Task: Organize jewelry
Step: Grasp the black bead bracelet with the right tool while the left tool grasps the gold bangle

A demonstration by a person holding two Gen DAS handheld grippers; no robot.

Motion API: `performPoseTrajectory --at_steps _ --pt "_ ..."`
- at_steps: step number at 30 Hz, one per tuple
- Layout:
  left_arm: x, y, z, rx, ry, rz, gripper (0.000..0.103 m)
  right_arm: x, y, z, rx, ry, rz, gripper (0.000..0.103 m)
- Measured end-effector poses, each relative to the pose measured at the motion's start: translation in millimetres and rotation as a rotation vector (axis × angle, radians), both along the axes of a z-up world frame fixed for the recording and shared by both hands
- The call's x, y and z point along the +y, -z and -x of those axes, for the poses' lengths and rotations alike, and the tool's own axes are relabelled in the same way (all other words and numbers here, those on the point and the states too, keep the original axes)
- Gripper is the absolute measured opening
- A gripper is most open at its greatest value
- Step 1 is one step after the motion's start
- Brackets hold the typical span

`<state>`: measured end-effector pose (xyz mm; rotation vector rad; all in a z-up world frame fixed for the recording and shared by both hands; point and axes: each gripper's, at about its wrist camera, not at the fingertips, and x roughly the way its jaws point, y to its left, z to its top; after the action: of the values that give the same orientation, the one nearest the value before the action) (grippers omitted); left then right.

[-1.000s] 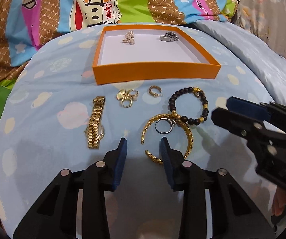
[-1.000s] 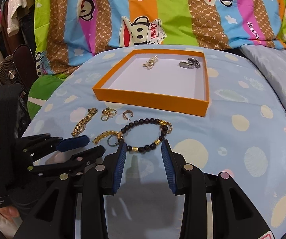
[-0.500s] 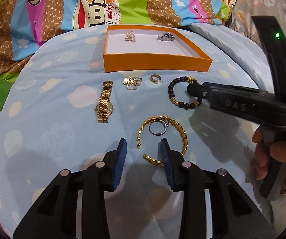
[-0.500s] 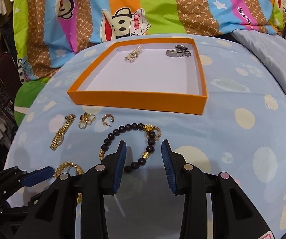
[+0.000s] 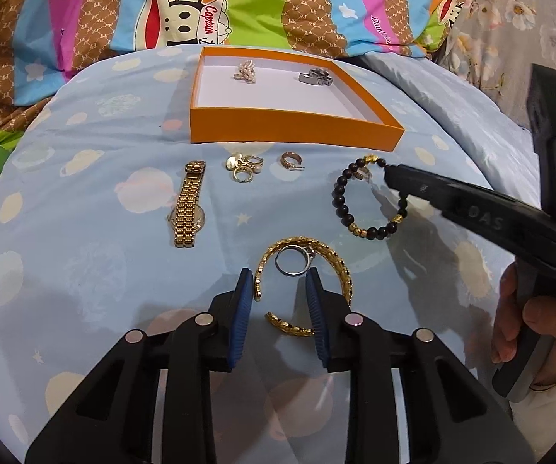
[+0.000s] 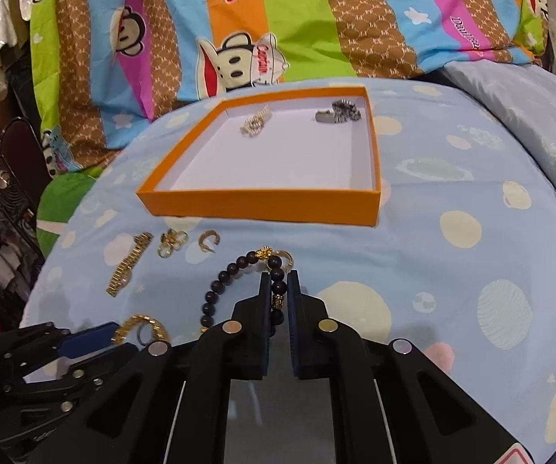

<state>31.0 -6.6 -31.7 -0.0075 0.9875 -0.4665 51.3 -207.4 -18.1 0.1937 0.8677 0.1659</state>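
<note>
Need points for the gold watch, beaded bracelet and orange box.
gold watch (image 5: 188, 205), left wrist view, on its band at mid-length.
beaded bracelet (image 6: 227, 275), right wrist view, on a dark bead.
orange box (image 5: 293, 136), left wrist view, on its near wall.

Bare sheet (image 6: 452, 270) lies right of the orange tray (image 6: 262, 205); rings (image 6: 171, 241) crowd its left front.
</note>
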Motion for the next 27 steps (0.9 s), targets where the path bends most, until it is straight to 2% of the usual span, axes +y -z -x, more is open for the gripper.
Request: performPoseTrajectory --at_steps 7,14,16,17,20,27 --pt "-4 -1 2 0.003 0.011 -0.006 0.027 -10 -30 25 -0.069 0.003 -0.023 0.007" --pt "-6 1 -1 -0.002 0.001 -0.005 0.027 -19 -21 39 -0.031 0.017 -0.043 0.007" --pt "-7 1 0 -0.003 0.003 -0.003 0.019 -21 -20 41 -0.026 0.022 -0.058 0.007" --pt "-8 1 -1 0.001 0.013 0.004 0.005 -22 -20 42 -0.027 0.023 -0.059 0.007" --pt "-8 2 0 0.011 0.028 0.04 0.003 -23 -20 42 -0.03 0.024 -0.061 0.007" --pt "-15 -9 7 -0.037 0.066 0.047 0.002 -26 -19 43 -0.029 0.029 -0.068 0.007"
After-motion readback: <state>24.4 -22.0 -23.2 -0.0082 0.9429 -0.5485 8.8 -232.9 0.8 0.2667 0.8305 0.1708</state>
